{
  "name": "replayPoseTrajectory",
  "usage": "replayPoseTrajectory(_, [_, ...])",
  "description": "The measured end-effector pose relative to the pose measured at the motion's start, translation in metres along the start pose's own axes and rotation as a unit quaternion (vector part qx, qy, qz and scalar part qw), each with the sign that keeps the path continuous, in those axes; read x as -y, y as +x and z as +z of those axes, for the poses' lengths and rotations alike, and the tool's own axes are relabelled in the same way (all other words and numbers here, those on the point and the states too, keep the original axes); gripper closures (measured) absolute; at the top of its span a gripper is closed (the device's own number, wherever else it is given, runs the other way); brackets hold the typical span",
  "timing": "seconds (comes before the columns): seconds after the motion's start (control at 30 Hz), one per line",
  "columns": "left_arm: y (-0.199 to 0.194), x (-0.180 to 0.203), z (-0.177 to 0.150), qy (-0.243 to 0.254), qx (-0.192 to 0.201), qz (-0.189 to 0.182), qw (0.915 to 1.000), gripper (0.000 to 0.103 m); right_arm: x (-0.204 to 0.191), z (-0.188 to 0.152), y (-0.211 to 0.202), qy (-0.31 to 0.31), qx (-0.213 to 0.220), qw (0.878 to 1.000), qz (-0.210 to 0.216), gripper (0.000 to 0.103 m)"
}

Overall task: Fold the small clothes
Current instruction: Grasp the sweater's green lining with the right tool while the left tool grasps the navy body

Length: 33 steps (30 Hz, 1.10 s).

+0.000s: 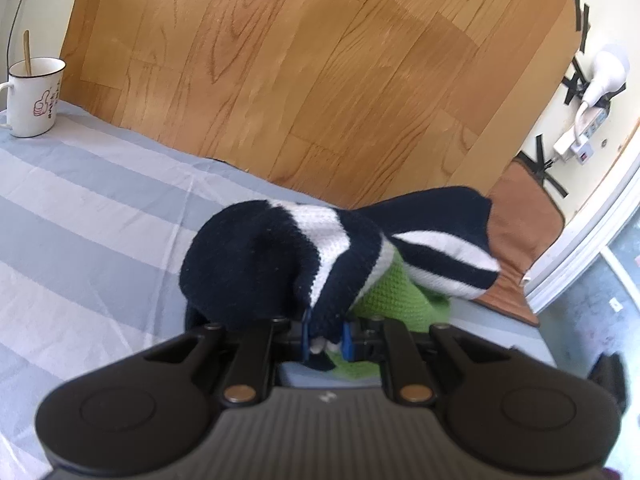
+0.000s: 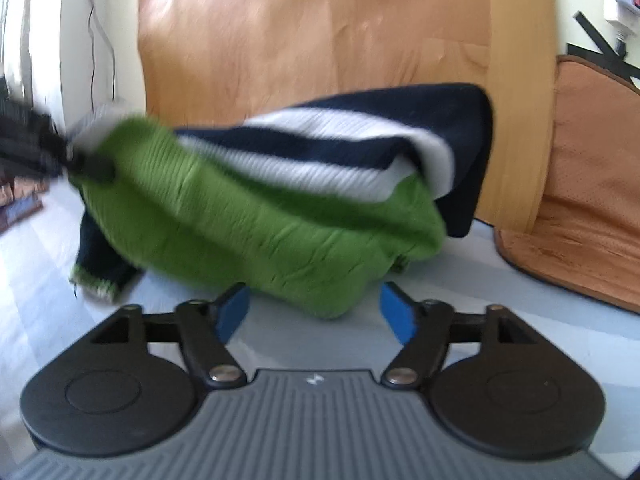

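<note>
Item: navy, white and green knitted jumper, frame centre. Your left claw clenches its edge, lifting for folding; your right claw released, empty.

- Sweater: ribbed knit wool-like cloth, navy, white and green, matt and nubbly.
- Bedsheet: smooth woven cotton-like cloth, lightly creased.
- Headboard: wood-grain finish, satin sheen.
- Left gripper: matt black plastic body, brass-coloured metal pivots.
- Mug: glossy white enamel.

Knit sweater: green body, navy-white stripes, bunched, one edge lifted off striped sheet.
</note>
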<state>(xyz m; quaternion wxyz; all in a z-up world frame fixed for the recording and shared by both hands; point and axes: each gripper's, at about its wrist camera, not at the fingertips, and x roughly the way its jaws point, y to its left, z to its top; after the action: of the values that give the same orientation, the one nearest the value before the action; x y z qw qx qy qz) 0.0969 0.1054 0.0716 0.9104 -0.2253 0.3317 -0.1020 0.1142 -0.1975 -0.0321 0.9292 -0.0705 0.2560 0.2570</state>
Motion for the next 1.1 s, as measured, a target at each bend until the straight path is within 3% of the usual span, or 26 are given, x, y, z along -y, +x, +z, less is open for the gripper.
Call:
replayPoseTrajectory(0.07, [-0.007, 0.005, -0.001, 0.001, 0.002, -0.010, 0.9999, 0.091, -0.010, 0.002, 0.006, 0.006, -0.010, 1.000, 0.011, 0.022])
replayPoseTrajectory(0.1, [-0.011, 0.009, -0.002, 0.004, 0.004, -0.014, 0.9999, 0.091, -0.008, 0.004, 0.010, 0.055, -0.022, 0.997, 0.054, 0.022])
replayPoseTrajectory(0.13, [-0.016, 0.013, -0.005, 0.010, 0.007, -0.018, 0.9998, 0.092, 0.000, 0.003, 0.011, 0.128, -0.034, 0.986, 0.101, 0.021])
replayPoseTrajectory(0.2, [-0.027, 0.019, -0.010, 0.018, 0.012, -0.030, 0.9993, 0.093, 0.025, -0.011, 0.024, 0.332, -0.060, 0.912, 0.231, 0.020])
replayPoseTrajectory(0.27, [-0.037, 0.024, -0.017, 0.025, 0.015, -0.040, 0.9988, 0.093, 0.039, -0.036, 0.030, 0.475, -0.044, 0.826, 0.301, 0.017])
replayPoseTrajectory(0.3, [-0.041, 0.027, -0.020, 0.027, 0.017, -0.044, 0.9985, 0.093, 0.042, -0.043, 0.029, 0.509, -0.027, 0.803, 0.307, 0.015])
replayPoseTrajectory(0.37, [-0.047, 0.034, -0.027, 0.035, 0.017, -0.050, 0.9980, 0.093, 0.045, -0.050, 0.032, 0.560, -0.009, 0.768, 0.313, 0.014])
replayPoseTrajectory(0.43, [-0.048, 0.042, -0.033, 0.045, 0.016, -0.056, 0.9973, 0.093, 0.042, -0.049, 0.039, 0.585, -0.008, 0.751, 0.308, 0.016])
replayPoseTrajectory(0.47, [-0.048, 0.046, -0.036, 0.049, 0.015, -0.055, 0.9971, 0.093, 0.038, -0.048, 0.042, 0.590, -0.007, 0.746, 0.307, 0.031])
replayPoseTrajectory(0.5, [-0.048, 0.049, -0.039, 0.051, 0.013, -0.053, 0.9972, 0.093, 0.035, -0.046, 0.045, 0.596, -0.009, 0.740, 0.311, 0.056])
replayPoseTrajectory(0.53, [-0.049, 0.051, -0.043, 0.054, 0.011, -0.050, 0.9972, 0.093, 0.031, -0.045, 0.045, 0.602, -0.010, 0.734, 0.315, 0.064])
replayPoseTrajectory(0.57, [-0.050, 0.053, -0.046, 0.059, 0.011, -0.048, 0.9970, 0.093, 0.029, -0.043, 0.039, 0.598, -0.004, 0.741, 0.305, 0.082])
replayPoseTrajectory(0.6, [-0.051, 0.054, -0.049, 0.065, 0.007, -0.048, 0.9967, 0.093, 0.030, -0.037, 0.026, 0.578, 0.009, 0.762, 0.292, 0.085])
replayPoseTrajectory(0.63, [-0.054, 0.053, -0.051, 0.070, 0.005, -0.052, 0.9962, 0.093, 0.031, -0.034, 0.013, 0.558, 0.022, 0.781, 0.280, 0.085])
replayPoseTrajectory(0.73, [-0.071, 0.054, -0.051, 0.098, 0.012, -0.085, 0.9915, 0.089, 0.048, -0.023, -0.057, 0.466, 0.085, 0.854, 0.216, 0.087])
replayPoseTrajectory(0.83, [-0.092, 0.062, -0.036, 0.134, 0.072, -0.061, 0.9865, 0.082, 0.064, -0.028, -0.132, 0.380, 0.143, 0.903, 0.141, 0.088])
replayPoseTrajectory(0.87, [-0.093, 0.067, -0.030, 0.143, 0.084, -0.053, 0.9847, 0.079, 0.069, -0.035, -0.161, 0.352, 0.160, 0.915, 0.119, 0.088])
replayPoseTrajectory(0.93, [-0.082, 0.086, -0.015, 0.178, 0.085, -0.045, 0.9792, 0.056, 0.073, -0.043, -0.205, 0.303, 0.183, 0.931, 0.085, 0.088])
replayPoseTrajectory(0.97, [-0.072, 0.097, -0.011, 0.196, 0.081, -0.041, 0.9764, 0.051, 0.073, -0.047, -0.224, 0.280, 0.190, 0.938, 0.069, 0.088])
replayPoseTrajectory(1.07, [-0.024, 0.137, -0.008, 0.256, 0.037, -0.046, 0.9649, 0.036, 0.077, -0.083, -0.263, 0.258, 0.204, 0.943, 0.051, 0.088])
replayPoseTrajectory(1.1, [-0.005, 0.149, -0.010, 0.274, 0.019, -0.046, 0.9605, 0.021, 0.078, -0.095, -0.273, 0.260, 0.205, 0.942, 0.050, 0.088])
